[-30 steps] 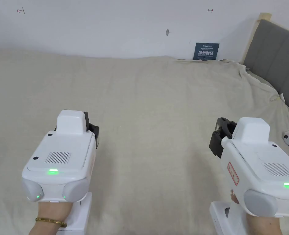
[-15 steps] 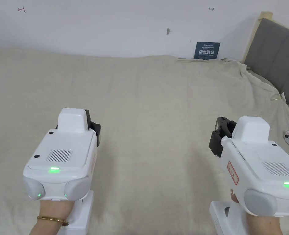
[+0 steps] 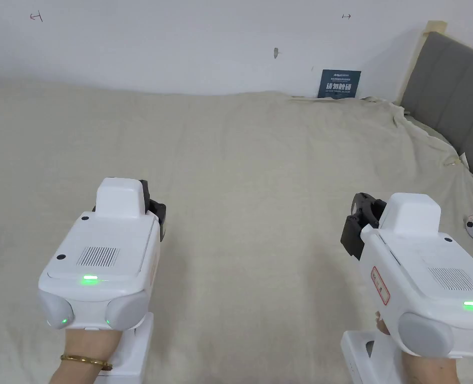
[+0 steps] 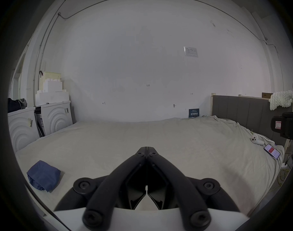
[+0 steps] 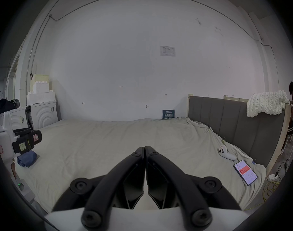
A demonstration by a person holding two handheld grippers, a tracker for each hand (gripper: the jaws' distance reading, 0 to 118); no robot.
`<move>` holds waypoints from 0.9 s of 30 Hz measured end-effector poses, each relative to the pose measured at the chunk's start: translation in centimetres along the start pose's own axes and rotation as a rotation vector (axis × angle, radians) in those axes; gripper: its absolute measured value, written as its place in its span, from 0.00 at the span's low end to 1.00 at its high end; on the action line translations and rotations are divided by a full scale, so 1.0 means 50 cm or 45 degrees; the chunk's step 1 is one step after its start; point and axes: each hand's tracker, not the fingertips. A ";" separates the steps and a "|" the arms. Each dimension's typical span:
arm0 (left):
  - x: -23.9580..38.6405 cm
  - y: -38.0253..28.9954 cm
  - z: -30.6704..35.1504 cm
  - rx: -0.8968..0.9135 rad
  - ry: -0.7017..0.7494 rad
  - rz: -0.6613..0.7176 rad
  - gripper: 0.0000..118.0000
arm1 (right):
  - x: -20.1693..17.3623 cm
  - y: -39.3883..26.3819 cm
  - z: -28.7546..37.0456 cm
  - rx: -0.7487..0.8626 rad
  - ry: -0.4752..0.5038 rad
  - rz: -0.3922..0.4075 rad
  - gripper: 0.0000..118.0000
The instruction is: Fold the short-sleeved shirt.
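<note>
Closest in, the left gripper (image 4: 147, 153) has its jaws pressed together on nothing, and the right gripper (image 5: 145, 147) is likewise closed and empty; both hang level above the bed sheet (image 3: 250, 190), well apart from each other. Nothing lies between them. The only garment about is a blue shirt (image 4: 43, 175), bunched into a compact bundle at eight o'clock in the left gripper view, near the bed's left edge. It looks folded or balled already; which, I cannot tell. If folding is yet to start, the left gripper is the nearer one for fetching it: open the jaws first, pinch a single outer layer, and carry it to the bare middle before spreading it flat. That middle offers ample room. Toward three o'clock lie a white controller (image 5: 225, 153) and a phone (image 5: 245, 172), near the right edge, best kept clear of. Farther off stand the grey headboard (image 5: 229, 123) at two o'clock and the white wall (image 3: 180, 45) at twelve.
</note>
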 end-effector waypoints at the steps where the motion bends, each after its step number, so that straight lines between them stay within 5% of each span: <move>1: 0.001 0.000 0.001 0.000 -0.001 0.000 0.00 | -0.001 -0.001 0.000 -0.001 0.000 0.002 0.00; 4: -0.001 0.002 0.004 -0.006 -0.002 0.048 0.00 | -0.002 0.000 0.003 -0.004 -0.001 -0.011 0.00; 6: -0.004 0.006 0.006 -0.022 0.003 0.079 0.24 | 0.001 0.008 0.007 -0.012 0.003 -0.050 0.10; 8: -0.009 0.011 0.008 -0.049 0.007 0.103 0.68 | 0.011 0.024 0.004 -0.099 0.017 -0.115 0.52; 9: -0.011 0.014 0.010 -0.064 0.003 0.122 0.94 | 0.015 0.029 -0.001 -0.145 0.021 -0.135 0.88; 10: -0.012 0.017 0.015 -0.059 0.009 0.134 1.00 | 0.019 0.034 -0.001 -0.161 0.031 -0.168 1.00; 13: -0.015 0.035 0.031 -0.076 0.008 0.161 1.00 | 0.020 0.068 0.011 -0.199 0.024 -0.191 0.98; 20: -0.010 0.009 0.047 -0.389 0.031 0.258 1.00 | -0.020 0.094 -0.002 -0.728 -0.461 -0.094 0.98; 24: -0.005 -0.053 0.079 -0.490 0.053 0.217 1.00 | -0.035 0.073 0.016 -0.876 -0.287 -0.013 0.98; 27: -0.003 -0.099 0.095 -0.588 0.078 0.151 1.00 | -0.031 0.052 0.037 -0.875 -0.129 -0.172 0.98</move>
